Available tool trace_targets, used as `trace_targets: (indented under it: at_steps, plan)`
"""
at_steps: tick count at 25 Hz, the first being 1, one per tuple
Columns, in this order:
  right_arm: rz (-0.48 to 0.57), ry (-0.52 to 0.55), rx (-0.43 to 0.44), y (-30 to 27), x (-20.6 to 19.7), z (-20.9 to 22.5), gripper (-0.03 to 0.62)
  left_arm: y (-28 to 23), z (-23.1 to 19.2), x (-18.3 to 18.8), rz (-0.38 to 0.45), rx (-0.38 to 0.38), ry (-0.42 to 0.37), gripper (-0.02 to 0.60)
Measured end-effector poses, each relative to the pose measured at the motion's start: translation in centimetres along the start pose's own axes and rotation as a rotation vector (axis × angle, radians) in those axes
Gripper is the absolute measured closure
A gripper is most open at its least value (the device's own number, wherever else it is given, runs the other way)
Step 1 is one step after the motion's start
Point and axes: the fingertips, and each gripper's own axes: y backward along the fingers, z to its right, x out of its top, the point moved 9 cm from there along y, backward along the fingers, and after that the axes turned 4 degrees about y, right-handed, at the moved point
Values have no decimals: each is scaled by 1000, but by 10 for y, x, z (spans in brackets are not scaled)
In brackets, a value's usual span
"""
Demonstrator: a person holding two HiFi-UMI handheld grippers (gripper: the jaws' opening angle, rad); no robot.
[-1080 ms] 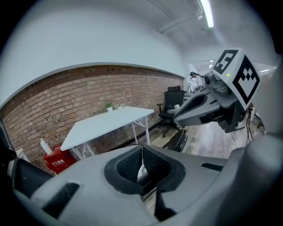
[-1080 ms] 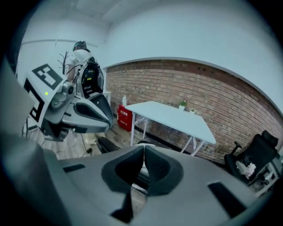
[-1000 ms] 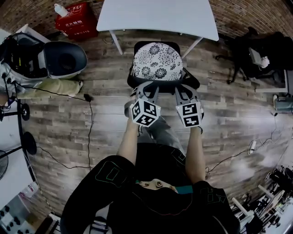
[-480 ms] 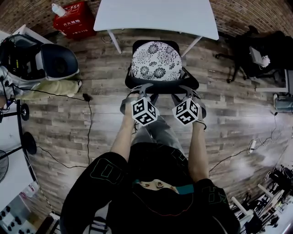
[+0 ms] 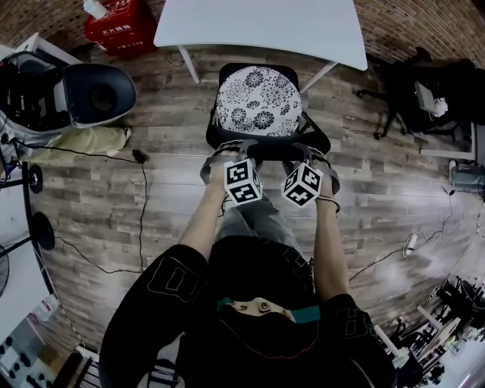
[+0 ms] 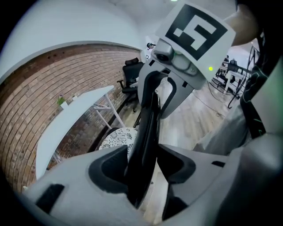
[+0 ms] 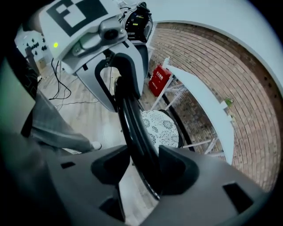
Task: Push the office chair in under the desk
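The office chair, with a black frame and a floral seat cushion (image 5: pixel 259 101), stands with its front just under the near edge of the white desk (image 5: pixel 261 26). Its black backrest (image 5: pixel 265 148) faces me. My left gripper (image 5: pixel 227 154) and right gripper (image 5: pixel 307 157) sit side by side on the backrest's top edge. In the left gripper view the backrest rim (image 6: pixel 146 128) runs between the opening jaws of the left gripper (image 6: pixel 141 165), with a gap on one side. The right gripper view shows the rim (image 7: pixel 132 123) between the opening jaws of the right gripper (image 7: pixel 141 165), also loose.
A red box (image 5: pixel 117 19) stands left of the desk, and a grey round-topped machine (image 5: pixel 98 92) nearer on the left. A black cable (image 5: pixel 140 212) trails over the wooden floor. Another black chair (image 5: pixel 432 83) is at the right, by the brick wall.
Both grippers' jaws have spread apart on the backrest rim, and the marker cubes have turned and drawn closer together. The chair has barely shifted.
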Motion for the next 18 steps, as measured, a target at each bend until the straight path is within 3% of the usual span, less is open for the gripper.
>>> trace_targets:
  at_steps: [7,18]
  plan:
    - [-21,74,-8,-15,6,1,395,-2,-4,-5,0,-27,-38,371]
    - [-19,52,-29,-32,13,35,390,-17,-41,0,-6,-4,-85,374]
